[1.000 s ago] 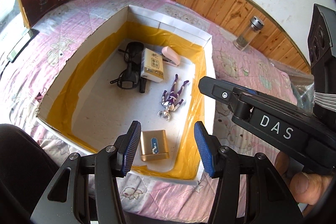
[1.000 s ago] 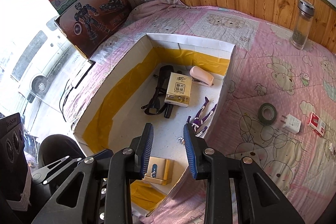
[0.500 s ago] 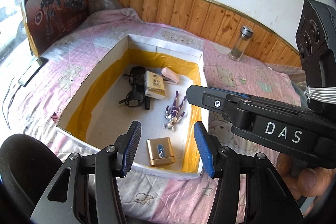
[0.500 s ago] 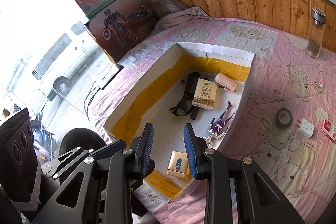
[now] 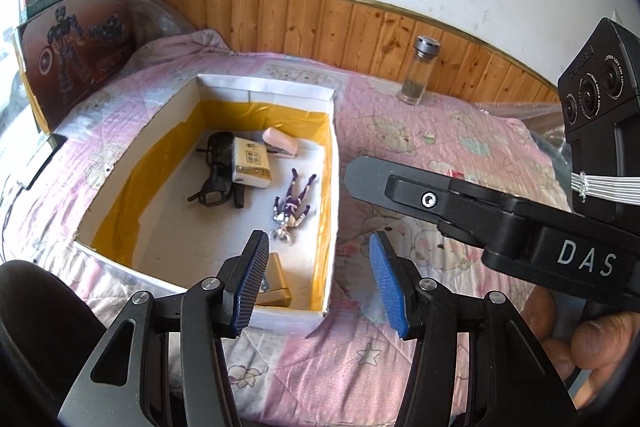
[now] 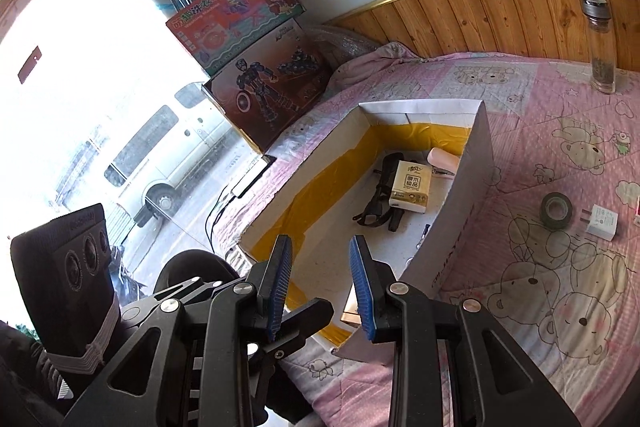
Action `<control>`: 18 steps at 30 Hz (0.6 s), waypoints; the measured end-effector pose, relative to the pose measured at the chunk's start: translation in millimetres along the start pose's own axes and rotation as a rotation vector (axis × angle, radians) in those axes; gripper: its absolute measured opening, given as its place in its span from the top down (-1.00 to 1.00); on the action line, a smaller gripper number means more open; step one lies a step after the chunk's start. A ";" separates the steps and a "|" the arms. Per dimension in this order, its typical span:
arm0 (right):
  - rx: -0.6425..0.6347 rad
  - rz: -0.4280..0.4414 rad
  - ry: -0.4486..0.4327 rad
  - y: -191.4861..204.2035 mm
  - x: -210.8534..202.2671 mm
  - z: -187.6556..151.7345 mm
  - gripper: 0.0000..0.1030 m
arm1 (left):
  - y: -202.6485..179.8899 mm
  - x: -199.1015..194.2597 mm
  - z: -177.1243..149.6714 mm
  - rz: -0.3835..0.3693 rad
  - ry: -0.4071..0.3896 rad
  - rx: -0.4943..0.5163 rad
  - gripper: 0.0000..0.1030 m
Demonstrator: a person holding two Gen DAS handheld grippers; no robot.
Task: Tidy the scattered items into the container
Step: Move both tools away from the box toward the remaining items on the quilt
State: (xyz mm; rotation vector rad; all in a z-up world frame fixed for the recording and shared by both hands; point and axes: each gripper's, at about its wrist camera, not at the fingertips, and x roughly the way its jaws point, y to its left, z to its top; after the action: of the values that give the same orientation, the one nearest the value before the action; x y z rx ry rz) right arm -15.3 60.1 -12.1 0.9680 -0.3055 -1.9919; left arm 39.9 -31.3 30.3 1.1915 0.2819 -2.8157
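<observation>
Both your grippers, left (image 5: 316,277) and right (image 6: 322,285), have pulled back from the box (image 6: 466,195) empty and open, while tape (image 6: 556,211) waits beside it.

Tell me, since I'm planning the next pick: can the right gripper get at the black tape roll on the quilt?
Probably yes. The tape roll lies flat on open quilt, outside the box, and the right gripper is open and empty.

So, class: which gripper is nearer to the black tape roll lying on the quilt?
Right, probably. The right gripper hangs over the box's near corner beside the tape roll; the left gripper is across the box.
</observation>
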 end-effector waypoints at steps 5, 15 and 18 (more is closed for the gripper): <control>0.024 -0.005 -0.045 -24.5 -26.0 -11.8 0.39 | -23.4 7.1 -4.0 -0.041 0.029 0.052 -0.08; 0.155 -0.075 -0.088 -93.6 -63.0 -34.1 0.39 | -66.4 32.8 -0.4 -0.101 0.106 0.083 -0.08; 0.202 -0.111 -0.100 -115.2 -71.4 -39.2 0.39 | -82.4 46.0 6.0 -0.134 0.143 0.082 -0.08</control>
State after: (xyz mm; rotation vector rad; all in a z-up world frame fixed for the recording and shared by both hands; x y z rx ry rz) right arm -34.0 190.2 -63.3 1.0314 -0.5275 -2.1456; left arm -7.6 48.6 13.0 1.4468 0.2658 -2.8845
